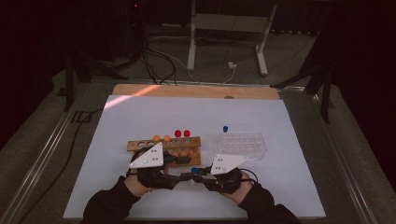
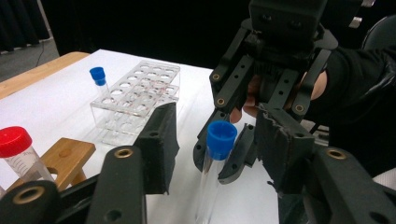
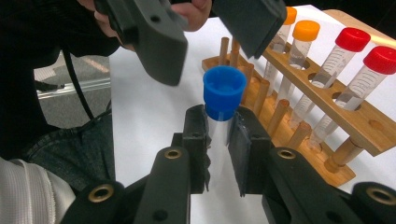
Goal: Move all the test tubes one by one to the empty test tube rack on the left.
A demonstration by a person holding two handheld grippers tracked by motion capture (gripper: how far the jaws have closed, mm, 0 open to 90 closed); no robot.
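Observation:
A clear tube with a blue cap (image 3: pixel 224 91) stands upright between the pads of my right gripper (image 3: pixel 219 135), which is shut on the tube just below the cap. My left gripper (image 2: pixel 215 122) faces it, one jaw on each side of the blue cap (image 2: pixel 220 138), with a gap at both sides; it is open. In the high view both grippers meet tip to tip at the table's front, left gripper (image 1: pixel 183 176) and right gripper (image 1: pixel 198 173), with the tube (image 1: pixel 194 171) between them.
A wooden rack (image 1: pixel 140 145) with orange-capped tubes (image 3: pixel 306 30) and red-capped tubes (image 3: pixel 352 39) stands just behind the grippers. Right of it stands a clear plastic rack (image 1: pixel 243 144) with one blue-capped tube (image 1: pixel 225 127) at its far left corner. A white sheet (image 1: pixel 280 186) covers the table.

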